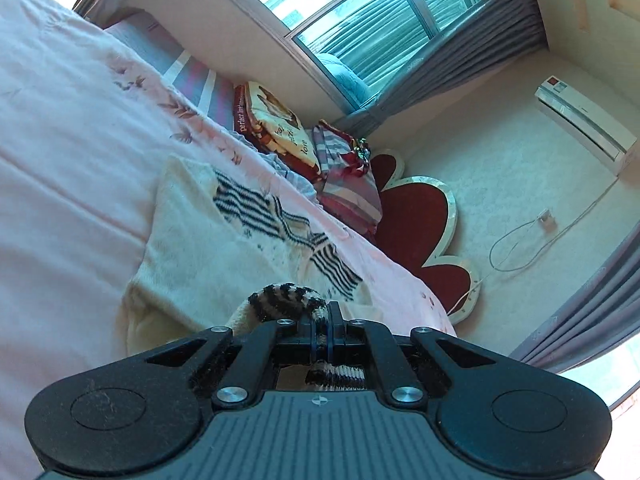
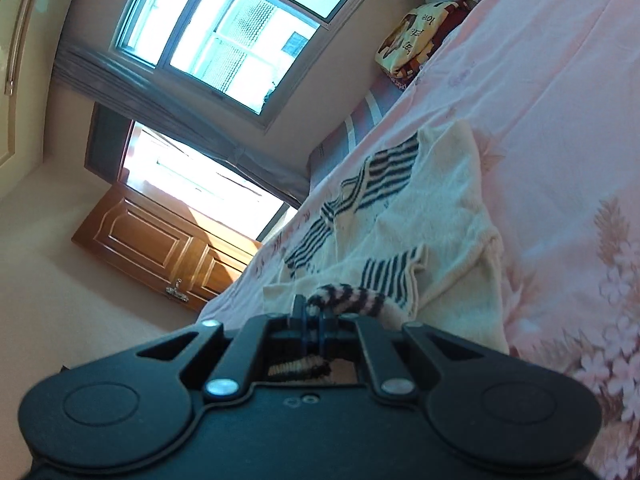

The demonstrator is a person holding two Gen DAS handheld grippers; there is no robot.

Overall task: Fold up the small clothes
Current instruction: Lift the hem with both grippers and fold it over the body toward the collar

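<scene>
A small cream knit sweater [image 1: 200, 252] with black-and-white striped collar and cuffs lies on the pink bedsheet [image 1: 60, 160]. My left gripper [image 1: 326, 312] is shut on a striped edge of the sweater [image 1: 284, 300], which bunches just ahead of the jaws and is lifted off the bed. In the right wrist view the same sweater [image 2: 436, 200] spreads across the sheet [image 2: 560, 120]. My right gripper [image 2: 312, 312] is shut on another striped edge [image 2: 348, 296], pulled up from the bed. A folded-over striped cuff [image 2: 392, 276] lies just beyond it.
Folded blankets and pillows [image 1: 280, 128] are piled at the head of the bed, beside a red flower-shaped headboard [image 1: 416, 216]. A window [image 1: 360, 20] with grey curtains, a wall air conditioner [image 1: 584, 124] and a wooden door [image 2: 160, 244] surround the bed.
</scene>
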